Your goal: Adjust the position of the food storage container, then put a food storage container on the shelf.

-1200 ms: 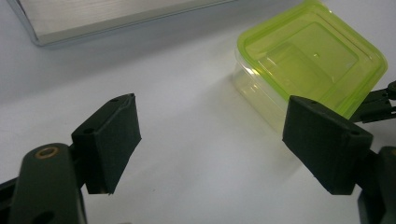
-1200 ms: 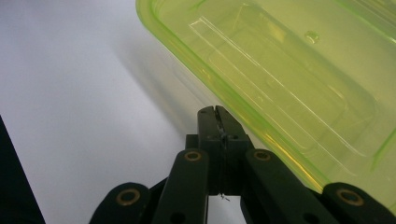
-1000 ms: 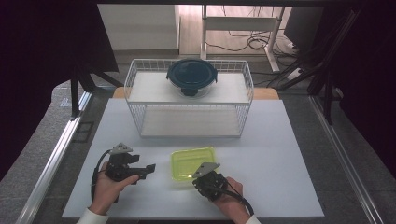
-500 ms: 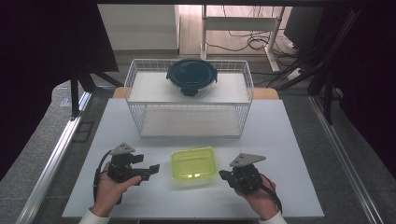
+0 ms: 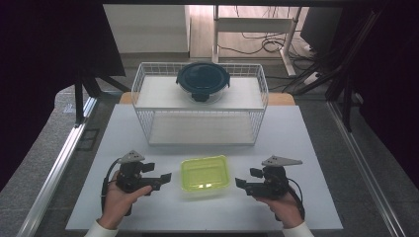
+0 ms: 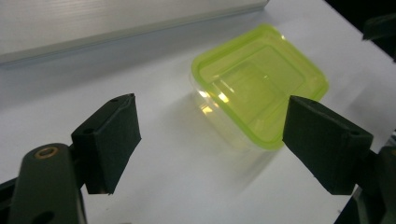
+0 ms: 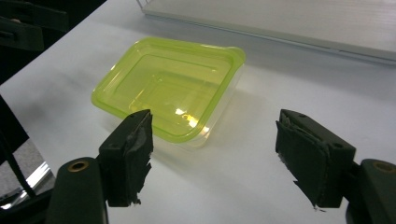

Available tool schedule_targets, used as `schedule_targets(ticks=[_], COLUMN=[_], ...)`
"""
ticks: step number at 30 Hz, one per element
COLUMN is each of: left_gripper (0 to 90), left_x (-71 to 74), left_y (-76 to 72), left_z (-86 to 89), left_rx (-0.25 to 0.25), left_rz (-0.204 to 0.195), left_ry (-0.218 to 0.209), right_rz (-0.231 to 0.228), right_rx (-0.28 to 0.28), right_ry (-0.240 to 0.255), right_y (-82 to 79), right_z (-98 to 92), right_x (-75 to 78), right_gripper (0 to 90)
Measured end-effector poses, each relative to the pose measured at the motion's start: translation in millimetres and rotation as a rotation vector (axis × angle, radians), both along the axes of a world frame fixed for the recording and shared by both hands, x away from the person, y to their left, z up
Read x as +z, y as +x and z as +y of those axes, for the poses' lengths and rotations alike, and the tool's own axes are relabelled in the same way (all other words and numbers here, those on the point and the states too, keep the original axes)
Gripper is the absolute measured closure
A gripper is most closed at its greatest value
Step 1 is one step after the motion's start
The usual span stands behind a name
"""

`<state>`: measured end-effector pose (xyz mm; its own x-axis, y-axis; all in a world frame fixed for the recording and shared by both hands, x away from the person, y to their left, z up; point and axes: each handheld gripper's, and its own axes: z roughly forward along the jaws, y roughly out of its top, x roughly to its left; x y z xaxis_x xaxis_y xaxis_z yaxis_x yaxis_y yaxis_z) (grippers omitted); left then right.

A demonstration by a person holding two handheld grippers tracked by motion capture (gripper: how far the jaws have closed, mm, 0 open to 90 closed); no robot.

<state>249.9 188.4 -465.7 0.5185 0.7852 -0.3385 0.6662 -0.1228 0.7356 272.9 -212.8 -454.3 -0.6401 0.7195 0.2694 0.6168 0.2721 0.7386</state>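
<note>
**Green-lidded box sits free between two open grippers**

A small clear food box with a yellow-green lid (image 5: 204, 173) rests flat on the white table (image 5: 306, 148), near the front edge and just ahead of the wire basket (image 5: 200, 106). Nothing touches it.

The left gripper (image 5: 166, 177) is held level at the box's left side, jaws spread wide and empty, tips aimed at the lid's edge but a little apart from it. In the left gripper view the box (image 6: 259, 86) lies beyond and between the two black pads (image 6: 109, 140), on bare tabletop.

The right gripper (image 5: 239, 182) is on the other side, also level and pointing at the box. Its jaws have just been opening and now stand wide with nothing between them; in the right gripper view the box (image 7: 168, 84) lies ahead of the worn pads (image 7: 130, 154), clear of both.

On the basket's upper shelf, well back from the hands, sits a round container with a dark blue lid (image 5: 203, 81).
</note>
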Motion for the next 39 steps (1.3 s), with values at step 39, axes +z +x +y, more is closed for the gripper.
schedule_targets(ticks=[39], left_gripper=[23.9], left_x=[-27.5], left_y=[26.8], left_z=[-10.0], left_rx=[0.018], left_rz=[0.208], left_ry=[-0.211], right_rz=[0.149], right_rx=[0.018], right_ry=[0.085], right_y=[36.2], right_z=[6.1], right_x=[-16.0], right_gripper=[37.9])
